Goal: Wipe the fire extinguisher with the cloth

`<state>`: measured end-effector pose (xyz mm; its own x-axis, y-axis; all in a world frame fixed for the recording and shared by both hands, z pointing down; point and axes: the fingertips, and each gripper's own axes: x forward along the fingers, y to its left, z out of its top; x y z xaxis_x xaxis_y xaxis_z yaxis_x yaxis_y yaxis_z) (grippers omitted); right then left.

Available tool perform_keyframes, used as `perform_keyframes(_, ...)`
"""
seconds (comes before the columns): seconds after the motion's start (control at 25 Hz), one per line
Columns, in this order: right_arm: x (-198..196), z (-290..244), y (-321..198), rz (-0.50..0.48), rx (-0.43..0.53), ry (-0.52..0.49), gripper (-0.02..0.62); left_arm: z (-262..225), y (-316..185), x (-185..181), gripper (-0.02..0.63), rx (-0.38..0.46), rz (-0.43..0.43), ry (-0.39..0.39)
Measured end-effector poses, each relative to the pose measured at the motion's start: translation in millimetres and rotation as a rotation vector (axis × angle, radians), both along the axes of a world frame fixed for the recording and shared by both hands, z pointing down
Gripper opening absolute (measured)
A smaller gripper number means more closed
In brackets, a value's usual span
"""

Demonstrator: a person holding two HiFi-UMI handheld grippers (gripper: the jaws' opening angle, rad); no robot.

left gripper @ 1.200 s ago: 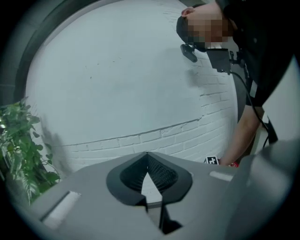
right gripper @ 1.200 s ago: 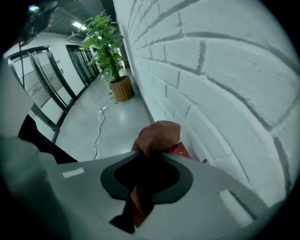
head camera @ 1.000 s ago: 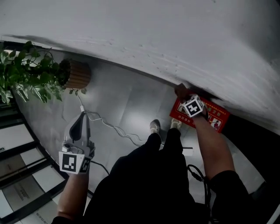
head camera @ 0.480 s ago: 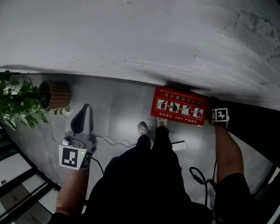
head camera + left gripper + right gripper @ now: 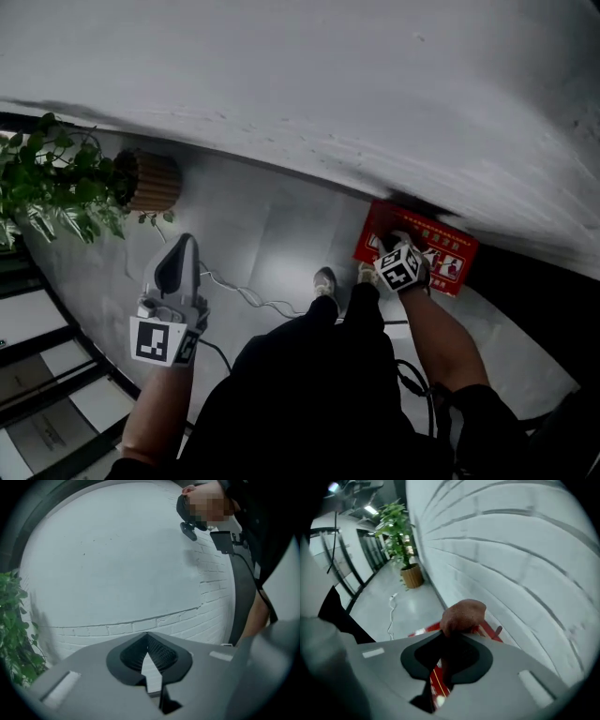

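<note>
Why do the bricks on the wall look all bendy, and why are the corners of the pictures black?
Left gripper view: the wide lens bows the brick lines of the wall and leaves the corners dark. Right gripper view: the same bending and dark corners, and the cloth, close to the lens, looks a bit soft. Head view: the foot of the wall curves too, and the floor has a pale shine of light.

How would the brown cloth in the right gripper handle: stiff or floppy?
Likely floppy: the brown cloth bunches into a rounded wad just past the right gripper. Probably light, since a narrow pinch carries it. Slipping seems unlikely while it is clamped.
</note>
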<state>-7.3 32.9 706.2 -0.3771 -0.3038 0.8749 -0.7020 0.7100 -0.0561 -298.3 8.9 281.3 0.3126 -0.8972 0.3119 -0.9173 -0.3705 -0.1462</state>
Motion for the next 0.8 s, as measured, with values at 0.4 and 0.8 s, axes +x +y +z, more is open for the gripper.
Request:
perform_keyframes(0.4, -56.0, 26.7, 11.2, -0.165, -0.144, -0.012, 0.048, -10.9, 28.2, -30.7, 0.0, -0.047, -0.043, -0.086)
perform_keyframes(0.8, 191.0, 18.3, 78.5, 0.459, -0.24, 0.116, 0.046, 4.7, -22.3, 67.6, 0.0, -0.008, 0.207, 0.046)
